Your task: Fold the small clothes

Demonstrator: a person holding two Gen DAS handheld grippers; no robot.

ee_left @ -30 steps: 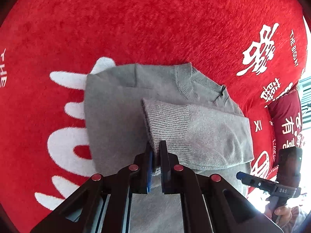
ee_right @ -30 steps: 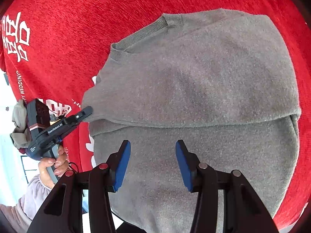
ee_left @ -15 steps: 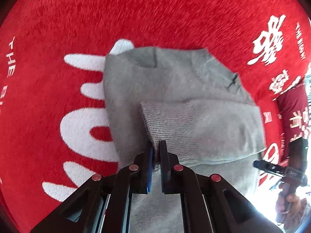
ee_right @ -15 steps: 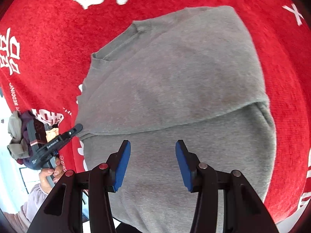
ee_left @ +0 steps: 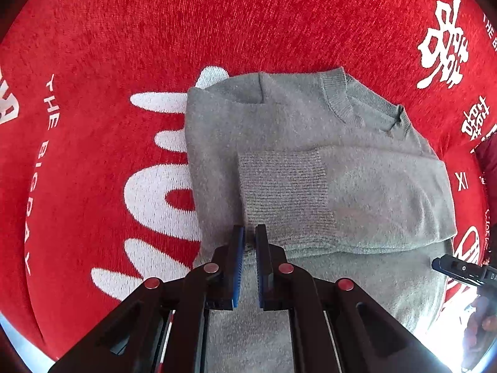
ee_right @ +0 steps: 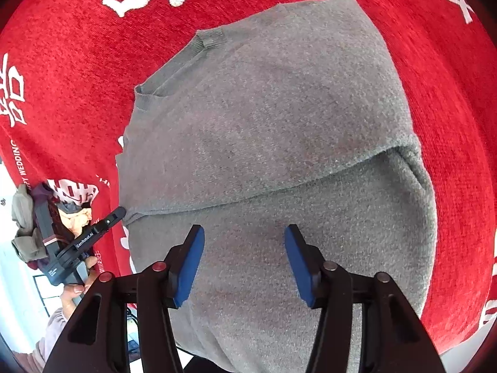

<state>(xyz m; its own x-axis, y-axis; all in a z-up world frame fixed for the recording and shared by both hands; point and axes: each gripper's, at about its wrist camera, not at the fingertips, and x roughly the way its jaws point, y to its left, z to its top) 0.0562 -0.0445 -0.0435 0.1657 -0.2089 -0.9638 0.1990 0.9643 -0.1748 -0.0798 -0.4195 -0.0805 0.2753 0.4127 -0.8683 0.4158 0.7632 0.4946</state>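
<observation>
A grey knit sweater (ee_left: 279, 118) lies on the red cloth (ee_left: 139, 31), one sleeve folded across its body. The ribbed cuff (ee_left: 279, 192) of that sleeve lies flat on the body. My left gripper (ee_left: 250, 233) is shut on the cuff's near corner, its jaws just starting to open with a narrow gap. In the right wrist view the sweater (ee_right: 264, 108) fills the middle. My right gripper (ee_right: 243, 233) hovers over its lower half, jaws opening wider, no cloth between the blue pads. The left gripper (ee_right: 119, 211) touches the sweater's left edge at the sleeve fold.
The red cloth (ee_right: 77, 46) carries white lettering and spreads all around the sweater. A heap of other clothes (ee_right: 25, 227) lies past its left edge. A hand (ee_right: 74, 289) holds the left gripper's handle. The right gripper's tip (ee_left: 444, 264) shows at the right.
The cuff has come down flat onto the sweater's body, and the left pads stand slightly further apart. The right jaws have spread wider and the right view has shifted across the sweater.
</observation>
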